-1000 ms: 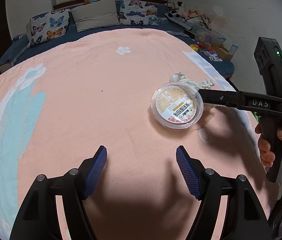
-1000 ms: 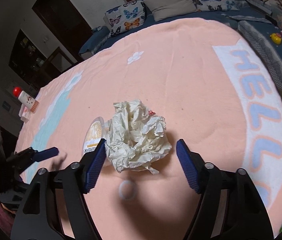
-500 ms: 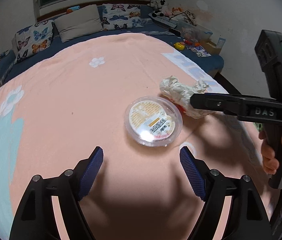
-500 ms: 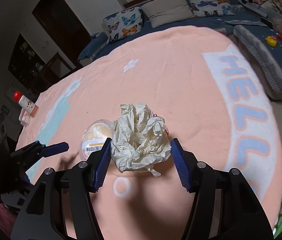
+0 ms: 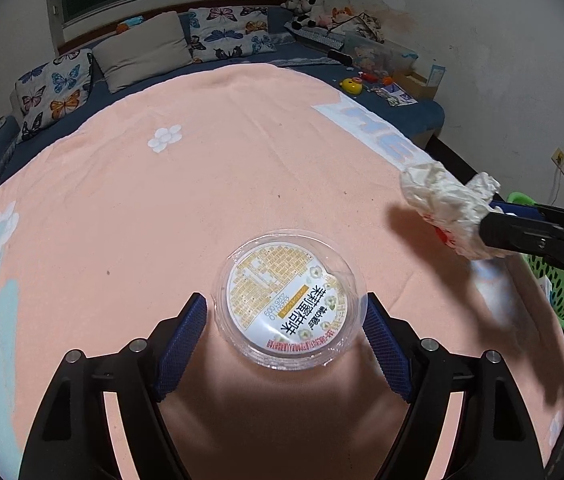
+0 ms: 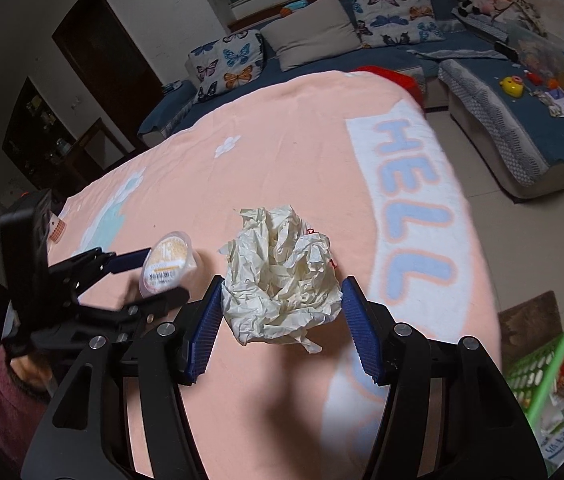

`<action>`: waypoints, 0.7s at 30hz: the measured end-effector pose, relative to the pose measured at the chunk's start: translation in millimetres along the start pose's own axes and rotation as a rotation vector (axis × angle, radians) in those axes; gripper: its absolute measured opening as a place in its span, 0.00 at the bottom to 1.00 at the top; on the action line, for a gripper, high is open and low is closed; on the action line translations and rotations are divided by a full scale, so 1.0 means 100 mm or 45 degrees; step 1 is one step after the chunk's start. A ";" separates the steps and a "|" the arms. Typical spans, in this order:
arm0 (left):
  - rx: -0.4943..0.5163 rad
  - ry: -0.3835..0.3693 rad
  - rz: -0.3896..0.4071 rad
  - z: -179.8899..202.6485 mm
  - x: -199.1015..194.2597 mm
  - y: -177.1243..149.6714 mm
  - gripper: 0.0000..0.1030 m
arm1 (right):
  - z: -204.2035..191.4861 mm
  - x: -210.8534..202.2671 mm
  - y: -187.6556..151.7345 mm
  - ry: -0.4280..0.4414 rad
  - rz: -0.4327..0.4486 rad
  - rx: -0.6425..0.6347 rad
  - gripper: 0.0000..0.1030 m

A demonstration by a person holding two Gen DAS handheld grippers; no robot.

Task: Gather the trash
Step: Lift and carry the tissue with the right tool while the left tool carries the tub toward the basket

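a person working two hand-held tongs clears litter off a peach blanket (image 5: 130, 208) in a bedroom. the right gripper (image 6: 280, 314) pinches a crumpled paper wad (image 6: 282, 280) between its blue pads, its jaws having just closed in on it; in the left wrist view the wad hangs clear of the blanket at the bed's right edge, casting a shadow below. the left gripper (image 5: 283, 322) stands spread around a clear plastic cup with a printed lid (image 5: 287, 300), its jaws having just opened a little wider. the cup sits between the pads, the right pad close against its rim, the left pad a sliver apart. whether either one touches cannot be told, and no squeeze shows. the cup rests near the middle of the blanket, close to the camera. a green mesh basket (image 6: 553, 360), already holding some packaging, stands on the floor just beyond the bed's right side, near the wad.

the risks, as judged from here: the wad is loose and springy, so a light pinch could let it slip out short of the basket, onto the floor. the cup is smooth, round and thin-walled, so pads closing off-centre could squirt it away across the soft blanket, and a hard squeeze could buckle it or pop the lid.
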State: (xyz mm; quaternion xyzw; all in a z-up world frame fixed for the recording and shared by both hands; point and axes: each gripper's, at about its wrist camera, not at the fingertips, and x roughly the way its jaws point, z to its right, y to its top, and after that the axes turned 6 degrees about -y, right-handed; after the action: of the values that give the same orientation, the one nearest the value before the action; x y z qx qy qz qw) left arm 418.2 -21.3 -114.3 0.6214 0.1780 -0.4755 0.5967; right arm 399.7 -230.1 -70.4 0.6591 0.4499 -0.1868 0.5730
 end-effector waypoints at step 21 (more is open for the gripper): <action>-0.001 -0.028 0.085 0.28 -0.16 -0.09 0.58 | 0.28 -0.52 -0.37 -0.070 0.046 0.077 0.57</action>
State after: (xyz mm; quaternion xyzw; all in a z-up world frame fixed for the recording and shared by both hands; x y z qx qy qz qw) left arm 392.6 -38.7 -101.9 0.6215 0.1507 -0.4619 0.6145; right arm 350.3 -278.4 -59.7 0.6787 0.4161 -0.2079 0.5684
